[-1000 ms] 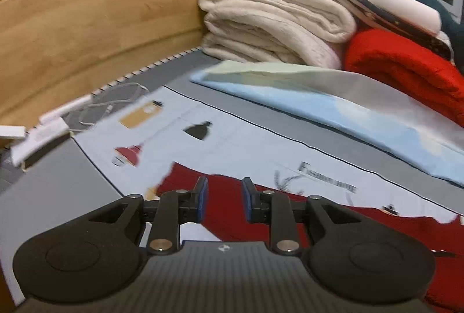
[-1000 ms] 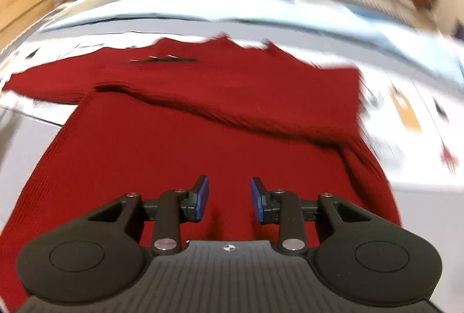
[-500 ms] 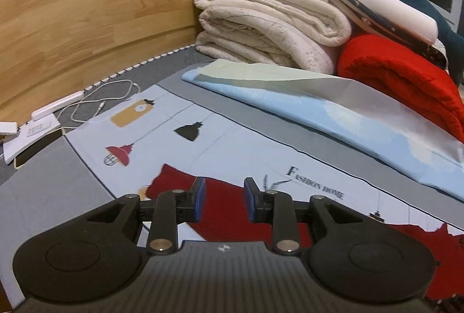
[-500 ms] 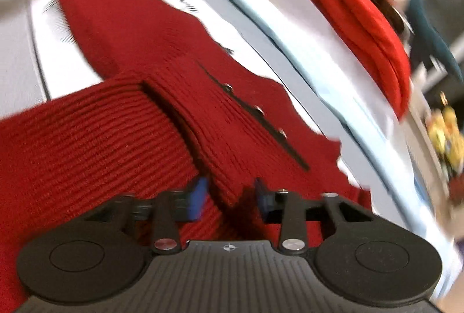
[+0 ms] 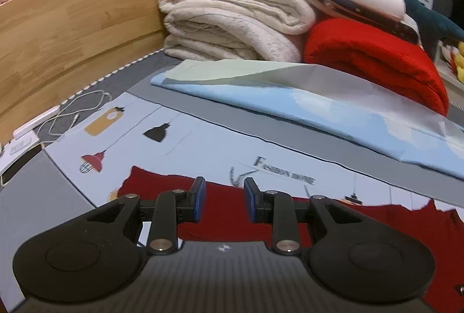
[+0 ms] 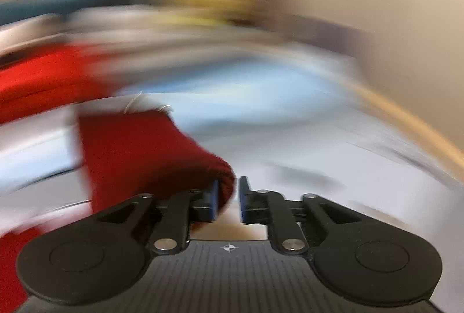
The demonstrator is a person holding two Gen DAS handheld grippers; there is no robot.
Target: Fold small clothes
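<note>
Lying on bed: dark red knitted sweater [image 5: 232,214] spread flat on the pale printed bedsheet [image 5: 203,144], near its front edge.
Left hand-held gripper [image 5: 224,202]: jaws apart, above the sweater's sleeve, gripping nothing.
Right hand-held gripper [image 6: 227,198]: heavily blurred view; jaws narrowly apart, a fold of the sweater [image 6: 150,156] between them; whether it is clamped cannot be told.
Far edge: folded cream blankets [image 5: 232,20], bright red fleece blanket [image 5: 374,60].

A dark red ribbed knit sweater [image 5: 220,214] lies spread flat on the printed bedsheet, while in the blurred right wrist view a fold of it [image 6: 150,156] seems lifted.
</note>
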